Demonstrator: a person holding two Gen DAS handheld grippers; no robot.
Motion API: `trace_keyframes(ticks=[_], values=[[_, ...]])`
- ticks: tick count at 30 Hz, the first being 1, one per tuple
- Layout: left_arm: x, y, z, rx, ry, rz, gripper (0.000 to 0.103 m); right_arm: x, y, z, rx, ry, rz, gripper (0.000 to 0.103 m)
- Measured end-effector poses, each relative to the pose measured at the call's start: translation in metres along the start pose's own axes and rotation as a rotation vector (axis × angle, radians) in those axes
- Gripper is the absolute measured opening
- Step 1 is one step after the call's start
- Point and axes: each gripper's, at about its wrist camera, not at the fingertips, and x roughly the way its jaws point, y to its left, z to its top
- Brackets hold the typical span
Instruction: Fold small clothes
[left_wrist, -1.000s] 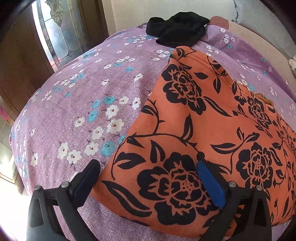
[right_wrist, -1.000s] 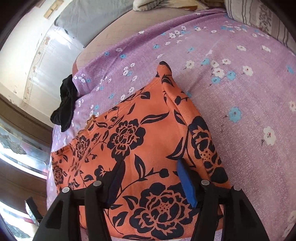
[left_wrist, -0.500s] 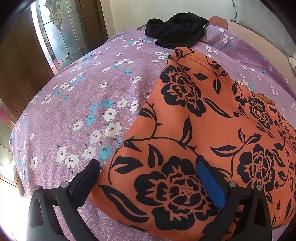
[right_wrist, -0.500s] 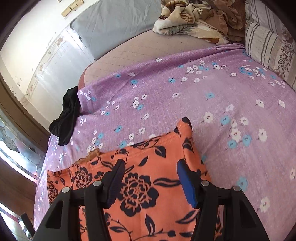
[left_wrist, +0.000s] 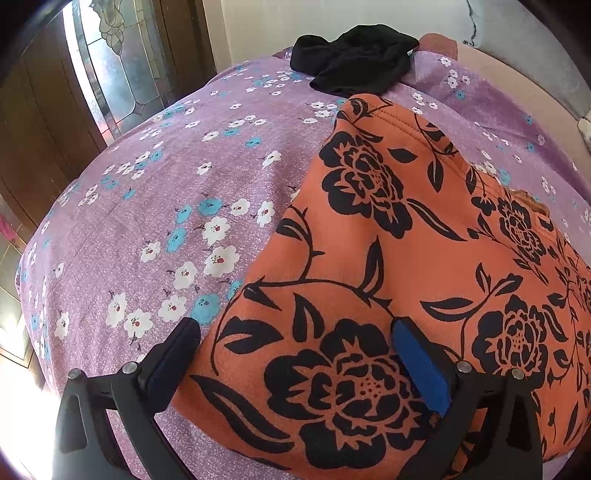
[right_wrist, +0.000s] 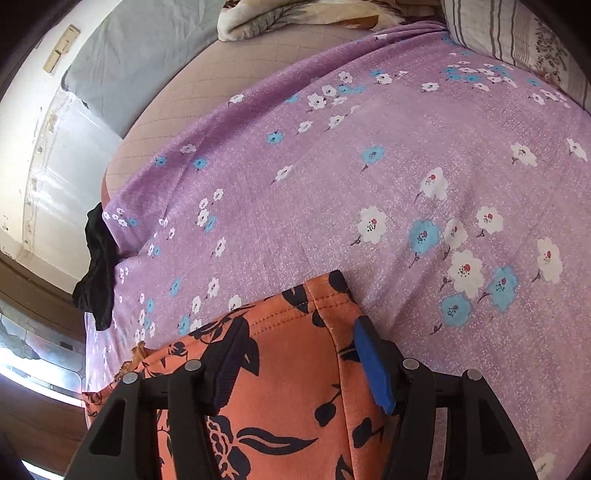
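Note:
An orange garment with black flowers (left_wrist: 388, 240) lies flat on the purple flowered bedsheet (left_wrist: 166, 203). My left gripper (left_wrist: 295, 328) hovers open over the garment's near left corner, one finger above the sheet and the blue-padded finger above the cloth. In the right wrist view the garment (right_wrist: 295, 387) ends in a stitched hem corner. My right gripper (right_wrist: 300, 325) stands open just above that corner, its fingers on either side of it. Neither gripper pinches the cloth.
A crumpled black garment (left_wrist: 354, 55) lies at the sheet's far edge, also seen as a black garment (right_wrist: 98, 266) at the left. A striped pillow (right_wrist: 517, 33), a beige blanket (right_wrist: 295, 14) and a grey pillow (right_wrist: 147, 48) lie beyond. A glass-panelled door (left_wrist: 110, 66) stands to the left.
My right gripper has travelled along the garment from its middle to the far hemmed corner, still open. The left gripper has stayed where it was.

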Motion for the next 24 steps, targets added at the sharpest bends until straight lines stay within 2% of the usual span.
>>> trace_keyframes(ticks=[2, 6, 9, 11, 13, 18, 24], values=[[-0.002, -0.002, 0.000, 0.004, -0.004, 0.007, 0.103, -0.013, 0.007, -0.002, -0.019, -0.035, -0.029, 0.063], [-0.012, -0.007, 0.000, 0.031, -0.030, 0.004, 0.103, -0.050, 0.031, -0.014, -0.110, -0.131, 0.023, 0.063], [-0.027, -0.013, -0.001, 0.059, -0.090, -0.008, 0.103, -0.071, 0.051, -0.035, -0.181, -0.148, 0.060, 0.063], [-0.037, -0.019, -0.002, 0.084, -0.132, -0.015, 0.103, -0.079, 0.063, -0.051, -0.216, -0.138, 0.081, 0.063], [-0.041, -0.025, -0.004, 0.111, -0.139, -0.034, 0.103, -0.079, 0.076, -0.065, -0.247, -0.107, 0.109, 0.064], [-0.029, -0.041, -0.011, 0.173, -0.066, -0.058, 0.103, -0.075, 0.090, -0.101, -0.289, -0.028, 0.115, 0.064], [-0.029, -0.037, -0.013, 0.181, -0.058, -0.065, 0.103, -0.073, 0.082, -0.133, -0.267, 0.052, 0.123, 0.064]])
